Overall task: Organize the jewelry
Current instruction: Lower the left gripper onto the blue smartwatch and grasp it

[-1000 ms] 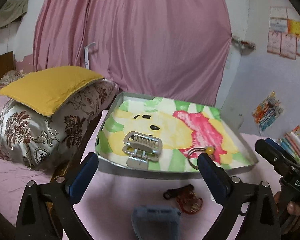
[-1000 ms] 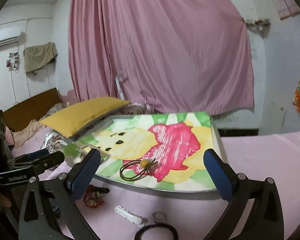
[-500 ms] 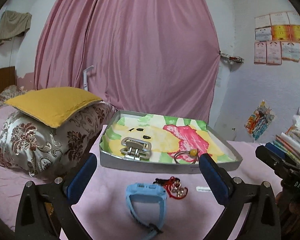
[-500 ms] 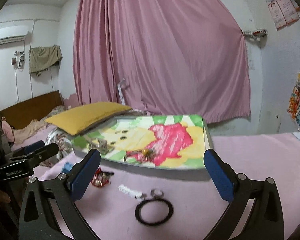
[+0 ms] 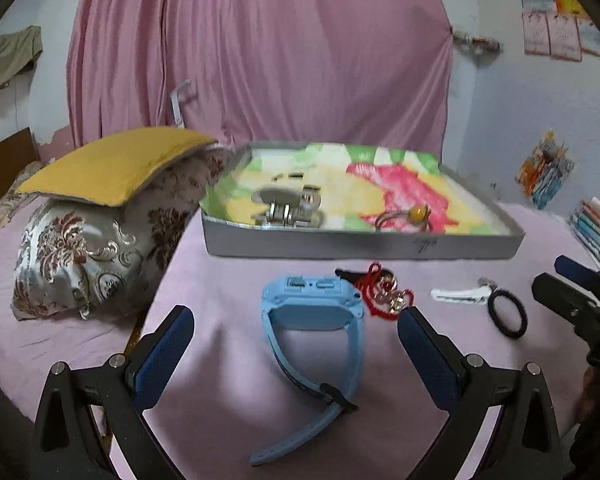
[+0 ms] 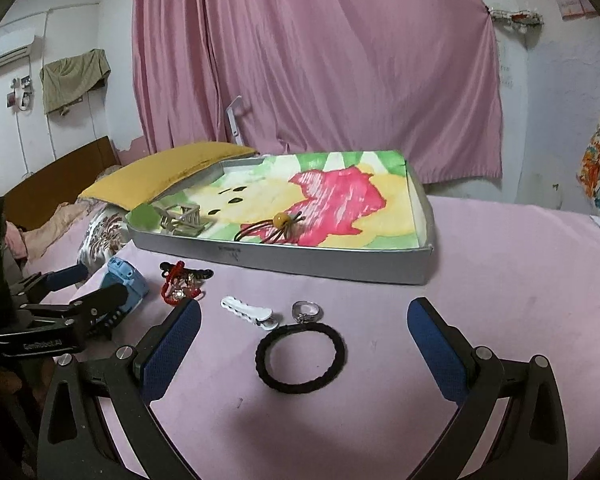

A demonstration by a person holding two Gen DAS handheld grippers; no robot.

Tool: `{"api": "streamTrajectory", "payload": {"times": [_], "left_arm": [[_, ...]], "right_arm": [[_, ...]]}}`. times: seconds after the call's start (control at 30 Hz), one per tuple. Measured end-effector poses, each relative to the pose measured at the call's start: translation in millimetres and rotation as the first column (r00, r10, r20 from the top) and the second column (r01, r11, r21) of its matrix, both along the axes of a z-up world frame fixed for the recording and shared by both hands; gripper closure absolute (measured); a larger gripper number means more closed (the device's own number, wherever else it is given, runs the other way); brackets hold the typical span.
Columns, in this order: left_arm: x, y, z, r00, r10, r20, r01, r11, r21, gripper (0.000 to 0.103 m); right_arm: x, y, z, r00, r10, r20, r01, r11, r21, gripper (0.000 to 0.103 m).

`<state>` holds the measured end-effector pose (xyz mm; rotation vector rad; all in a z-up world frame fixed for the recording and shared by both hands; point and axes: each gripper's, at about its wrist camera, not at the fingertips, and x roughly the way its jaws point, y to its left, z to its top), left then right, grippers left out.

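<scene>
A grey tray (image 5: 364, 245) (image 6: 324, 261) with a painted lining holds a metal hair claw (image 5: 288, 204) (image 6: 182, 218) and a hair tie with a yellow bead (image 5: 408, 216) (image 6: 278, 224). On the pink sheet in front lie a blue watch (image 5: 314, 320) (image 6: 126, 280), a red charm bracelet (image 5: 386, 292) (image 6: 178, 284), a white clip (image 5: 460, 295) (image 6: 248, 312), a silver ring (image 6: 307, 310) and a black hair band (image 5: 507, 318) (image 6: 300, 358). My left gripper (image 5: 292, 344) is open around the watch. My right gripper (image 6: 304, 344) is open over the black band.
A yellow cushion (image 5: 112, 168) rests on a patterned pillow (image 5: 88, 248) left of the tray. A pink curtain (image 5: 260, 52) hangs behind. Stacked books (image 5: 598, 228) sit at the right edge. The other gripper shows at each view's side.
Both grippers have pulled back from the tray and dropped toward the sheet. The watch now lies between the left fingers, and the black band between the right fingers.
</scene>
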<state>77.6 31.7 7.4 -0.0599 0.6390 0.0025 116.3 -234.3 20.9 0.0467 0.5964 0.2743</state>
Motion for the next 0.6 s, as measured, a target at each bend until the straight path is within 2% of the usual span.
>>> {"api": "streamTrajectory", "payload": {"times": [0.2, 0.37, 0.47, 0.53, 0.6], "left_arm": [[10.7, -2.8, -3.1, 0.998, -0.028, -0.058, 0.027, 0.999, -0.021, 0.001], [23.1, -2.1, -9.5, 0.989, -0.023, -0.146, 0.017, 0.999, -0.044, 0.001], [29.2, 0.0, -14.8, 0.981, -0.019, -0.191, 0.008, 0.998, -0.063, 0.001], [30.4, -0.9, -14.3, 0.981, -0.02, -0.193, 0.008, 0.998, -0.065, 0.001], [32.1, -1.6, -13.8, 0.98, -0.021, -0.199, 0.008, 0.998, -0.066, 0.001]], "right_arm": [[12.3, 2.5, -8.3, 0.996, 0.002, -0.086, -0.001, 1.0, 0.005, 0.002], [19.1, 5.4, -13.2, 0.99, 0.009, -0.138, -0.009, 1.0, 0.003, 0.003], [21.3, 7.8, -15.3, 0.987, 0.02, -0.158, -0.02, 1.0, 0.002, 0.017], [24.1, 6.9, -17.5, 0.984, 0.022, -0.177, -0.02, 1.0, 0.012, 0.03], [26.9, 5.1, -19.6, 0.98, 0.015, -0.197, -0.011, 1.0, 0.021, 0.038]]}}
